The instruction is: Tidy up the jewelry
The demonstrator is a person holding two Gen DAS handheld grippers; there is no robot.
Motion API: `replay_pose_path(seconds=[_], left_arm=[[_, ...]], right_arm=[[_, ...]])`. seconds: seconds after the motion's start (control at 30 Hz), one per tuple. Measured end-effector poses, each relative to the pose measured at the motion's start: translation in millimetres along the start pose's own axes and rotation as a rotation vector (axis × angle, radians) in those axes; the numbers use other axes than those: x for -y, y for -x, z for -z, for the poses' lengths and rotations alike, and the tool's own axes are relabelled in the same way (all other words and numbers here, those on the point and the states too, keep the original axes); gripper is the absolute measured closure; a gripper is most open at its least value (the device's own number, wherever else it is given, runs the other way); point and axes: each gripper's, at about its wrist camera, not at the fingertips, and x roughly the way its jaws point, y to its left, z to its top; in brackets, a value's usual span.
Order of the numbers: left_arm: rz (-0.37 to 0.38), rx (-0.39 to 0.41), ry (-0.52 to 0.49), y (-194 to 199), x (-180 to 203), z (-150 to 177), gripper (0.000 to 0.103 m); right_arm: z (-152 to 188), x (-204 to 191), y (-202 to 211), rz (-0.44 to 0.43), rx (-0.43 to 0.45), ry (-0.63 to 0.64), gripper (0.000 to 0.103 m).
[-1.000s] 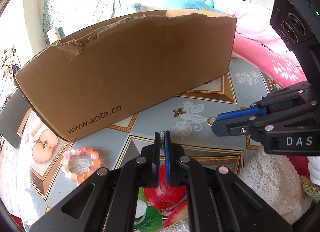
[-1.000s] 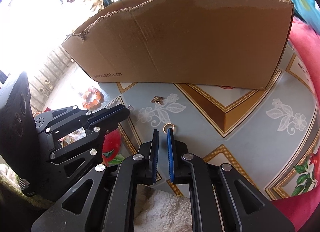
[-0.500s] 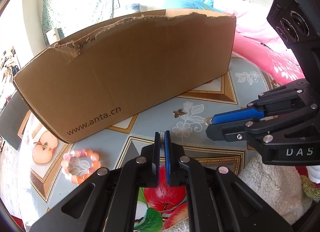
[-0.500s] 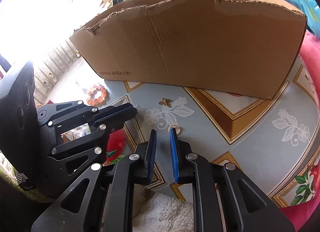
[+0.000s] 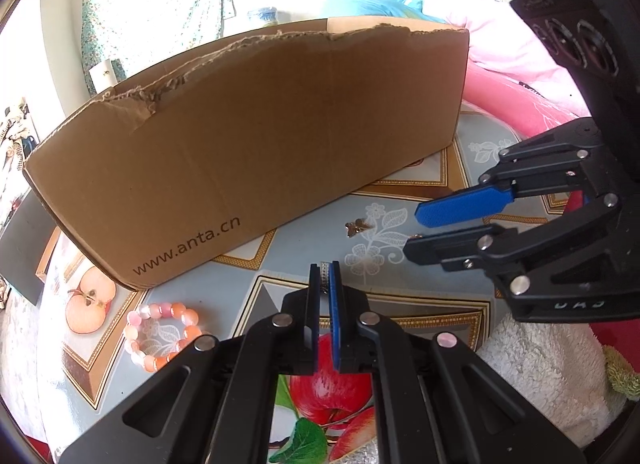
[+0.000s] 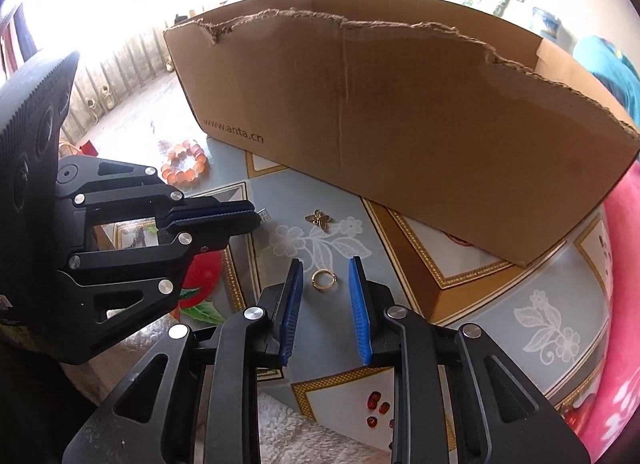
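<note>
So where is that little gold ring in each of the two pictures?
Left wrist view: not visible; the right gripper covers the spot where it would lie.
Right wrist view: the gold ring lies flat on the tablecloth, lower middle, between the open fingertips of the right gripper, untouched.
Shared landmark: the small butterfly charm, on the cloth just in front of the cardboard box.
</note>
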Motion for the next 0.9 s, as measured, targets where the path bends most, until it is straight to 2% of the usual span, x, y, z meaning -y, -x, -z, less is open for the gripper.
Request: replay_pose_path(seconds=[0.07, 0.1, 0.37, 0.9], left_arm=[[-0.001, 0.0, -0.004, -0.5, 0.3, -0.4, 0.099], [-0.001, 0.0, -0.005, -0.5, 0.3, -0.5, 0.099], [0.001, -0.001, -0.006, -0.3, 0.3, -0.6, 0.099], [0.018, -0.004, 0.008, 0.8, -3.7, -0.9, 0.1]], right_arm=[[0.2, -4.3, -1.1, 0.008, 0.005, 0.041, 0.085], [0.1, -5.3, -1.4, 0.004, 0.004, 0.052, 0.093], [1.4, -3.4, -3.1, -0.002, 0.025, 0.013, 0.093], [12.1, 25.8, 33.5, -0.008, 0.106, -0.151, 0.093]])
